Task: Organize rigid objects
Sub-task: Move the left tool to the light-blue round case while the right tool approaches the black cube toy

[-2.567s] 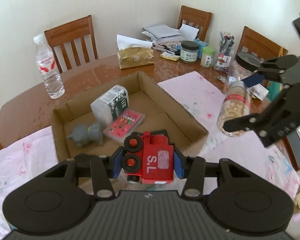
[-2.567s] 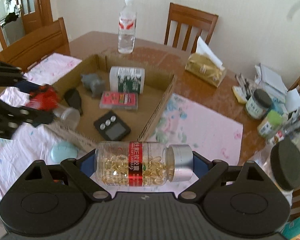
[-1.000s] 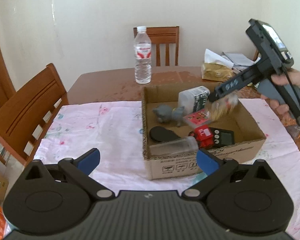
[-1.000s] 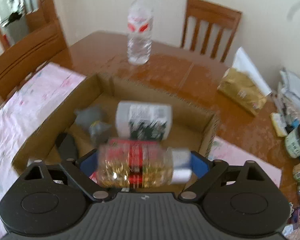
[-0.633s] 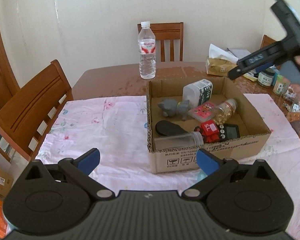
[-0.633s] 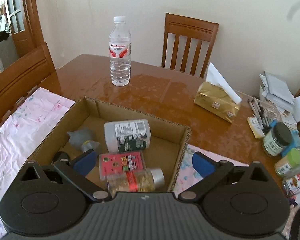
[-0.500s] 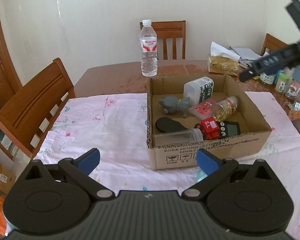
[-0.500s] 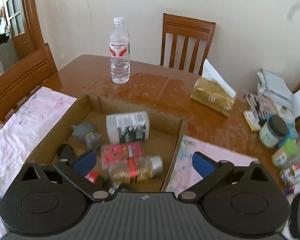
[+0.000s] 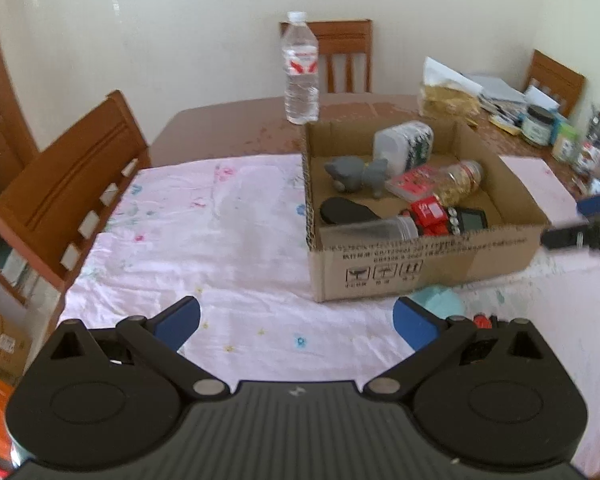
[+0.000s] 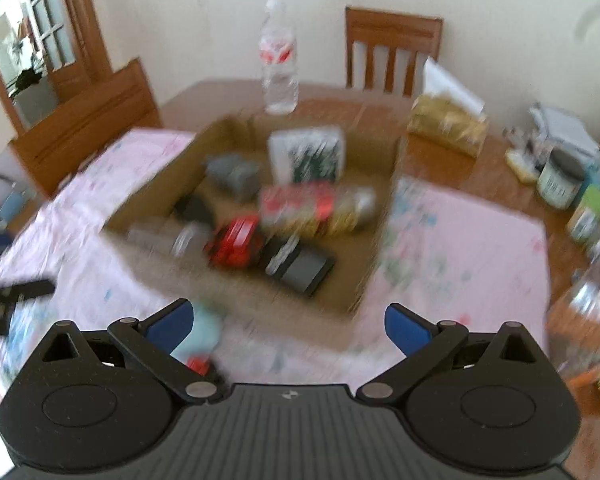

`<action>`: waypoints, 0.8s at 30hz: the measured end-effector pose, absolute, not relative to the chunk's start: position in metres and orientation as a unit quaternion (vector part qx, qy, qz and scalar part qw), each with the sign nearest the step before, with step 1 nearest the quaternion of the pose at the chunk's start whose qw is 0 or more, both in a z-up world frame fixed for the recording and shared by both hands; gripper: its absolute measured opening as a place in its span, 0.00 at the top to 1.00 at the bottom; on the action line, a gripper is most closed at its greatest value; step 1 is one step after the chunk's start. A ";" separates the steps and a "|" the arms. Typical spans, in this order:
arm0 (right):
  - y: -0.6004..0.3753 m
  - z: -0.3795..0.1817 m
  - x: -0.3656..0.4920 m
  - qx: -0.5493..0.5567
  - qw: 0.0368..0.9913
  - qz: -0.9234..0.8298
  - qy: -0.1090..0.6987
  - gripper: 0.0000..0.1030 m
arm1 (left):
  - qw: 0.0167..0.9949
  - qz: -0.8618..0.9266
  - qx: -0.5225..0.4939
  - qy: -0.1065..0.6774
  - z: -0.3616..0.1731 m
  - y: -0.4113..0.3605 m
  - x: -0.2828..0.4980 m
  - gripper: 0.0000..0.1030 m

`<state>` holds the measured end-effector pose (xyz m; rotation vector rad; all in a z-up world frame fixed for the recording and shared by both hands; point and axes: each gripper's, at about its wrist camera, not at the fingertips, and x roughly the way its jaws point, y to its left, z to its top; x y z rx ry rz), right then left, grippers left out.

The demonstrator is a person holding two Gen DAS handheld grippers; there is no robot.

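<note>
one box [image 9: 420,264] is holding eight items; one water bottle [image 9: 301,68] and three chairs [image 9: 66,184] are standing around.

1. The box [image 9: 420,264] carries lines of small print on its near wall, too blurred to read, above three framed handling symbols.
2. The bottle [image 9: 301,72] wears a red-and-white label; its wording cannot be made out.
3. Labels on the things inside the box are illegible.

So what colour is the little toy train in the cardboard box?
Red toy train, clearest in the left wrist view.
</note>
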<state>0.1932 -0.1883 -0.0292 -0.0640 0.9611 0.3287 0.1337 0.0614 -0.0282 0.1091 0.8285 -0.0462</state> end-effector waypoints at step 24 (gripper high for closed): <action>-0.143 -0.122 0.150 -0.116 0.832 0.167 0.516 0.00 | 0.882 -0.089 0.039 0.460 -0.070 0.065 0.132 0.01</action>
